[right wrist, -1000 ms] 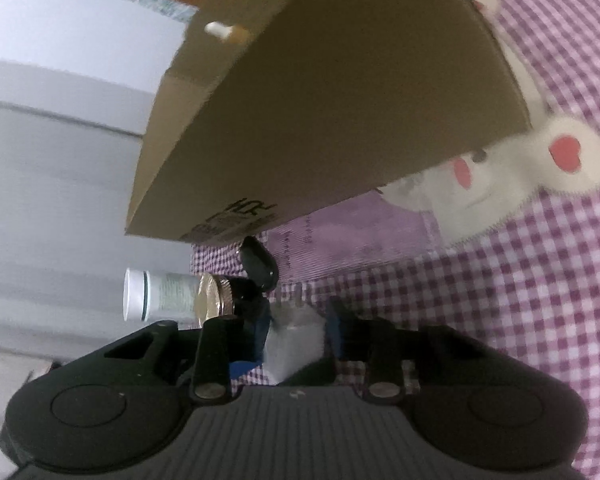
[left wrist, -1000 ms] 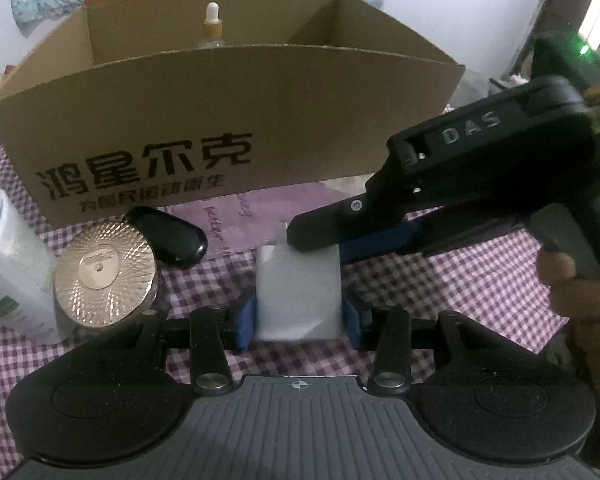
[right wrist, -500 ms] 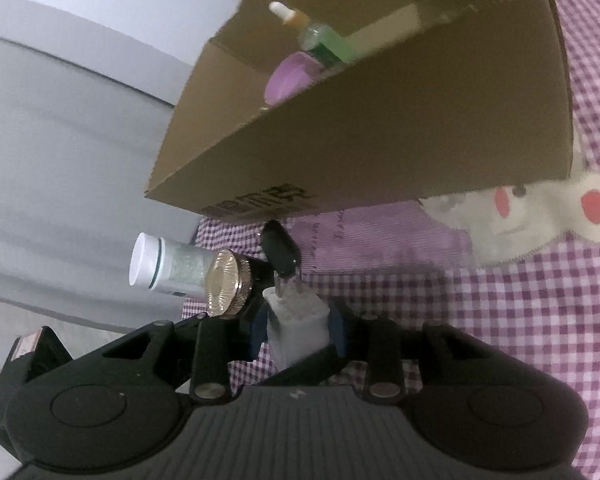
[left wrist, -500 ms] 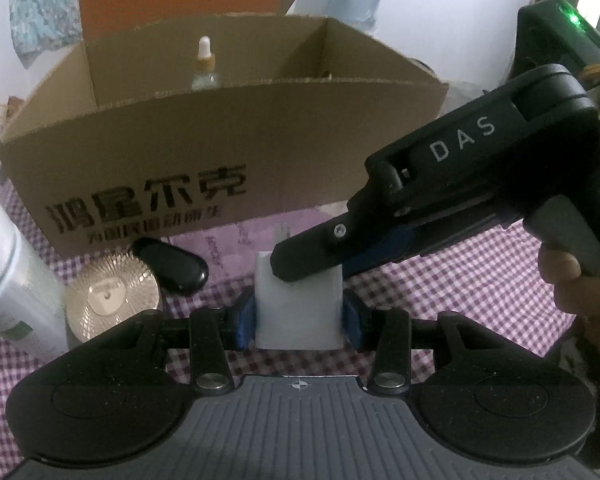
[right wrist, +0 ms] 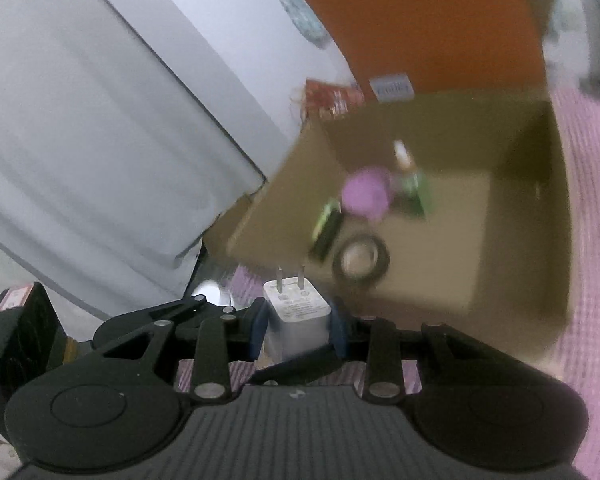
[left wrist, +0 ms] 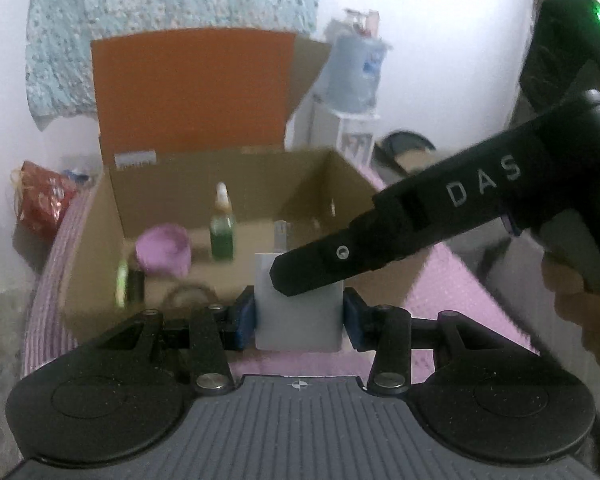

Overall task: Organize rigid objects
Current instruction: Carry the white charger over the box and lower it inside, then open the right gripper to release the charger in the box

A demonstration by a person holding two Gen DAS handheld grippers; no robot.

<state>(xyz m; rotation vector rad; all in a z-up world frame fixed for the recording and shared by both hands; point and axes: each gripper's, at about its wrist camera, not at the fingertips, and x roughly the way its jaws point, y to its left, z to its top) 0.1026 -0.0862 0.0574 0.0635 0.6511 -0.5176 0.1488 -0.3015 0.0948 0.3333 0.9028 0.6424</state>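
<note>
Pink cloth under open box (left wrist: pixel 100 240). Both tongs, left (left wrist: pixel 299 316) and right (right wrist: pixel 298 330), clamp one charger (right wrist: pixel 296 316). Clear the rim together, prongs forward, before letting go.

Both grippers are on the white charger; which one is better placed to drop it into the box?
Probably left. The left gripper squarely clamps the charger, facing the box. The right gripper grips crosswise, rolled.

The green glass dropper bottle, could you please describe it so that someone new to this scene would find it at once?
Start at the open brown cardboard box with the orange lid flap. Inside, toward the back, the green glass dropper bottle stands upright just right of a round purple lid. It is the only tall, narrow item there, topped by a pale dropper cap, unlike the flat dark ring of tape lying nearer the front.
</note>
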